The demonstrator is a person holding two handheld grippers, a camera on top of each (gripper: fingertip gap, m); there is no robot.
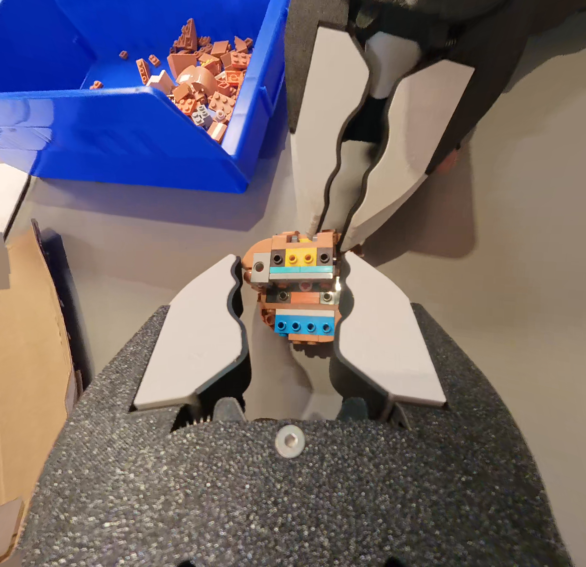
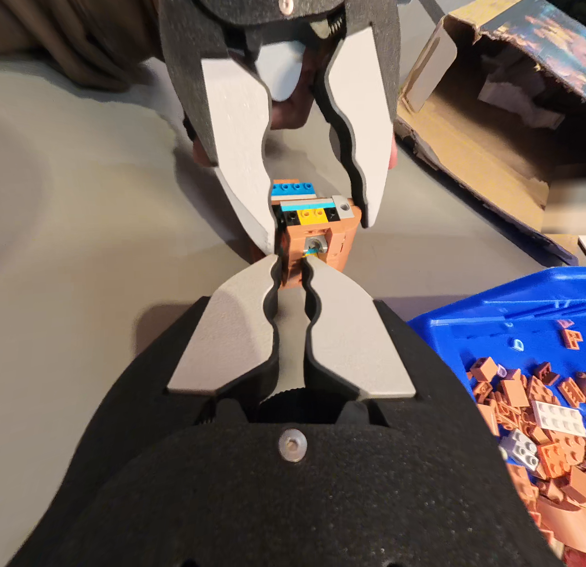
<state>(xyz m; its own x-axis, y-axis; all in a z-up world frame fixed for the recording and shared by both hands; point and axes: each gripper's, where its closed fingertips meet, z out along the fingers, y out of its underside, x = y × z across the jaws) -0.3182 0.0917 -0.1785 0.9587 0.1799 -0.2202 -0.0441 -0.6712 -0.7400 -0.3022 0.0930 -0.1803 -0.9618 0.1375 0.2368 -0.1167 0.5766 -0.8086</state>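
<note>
Left wrist view: left gripper [image 1: 290, 266], jaws set wide around a small brown, yellow, blue and grey toy-brick assembly [image 1: 298, 285] above the grey tabletop [image 1: 158, 250]; blue plastic bin [image 1: 126, 145] of loose brown bricks [image 1: 206, 76] beyond.

Right wrist view: right gripper [image 2: 290, 261], jaws narrow, pinching the assembly's brown end; torn cardboard box [image 2: 475, 139] behind.

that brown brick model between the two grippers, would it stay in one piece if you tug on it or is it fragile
The brick model is probably rigid but may split: it is stacked from many small studded pieces. The left gripper spans it; the right gripper pinches one narrow end, so pulling likely pops bricks off. It looks light.
</note>
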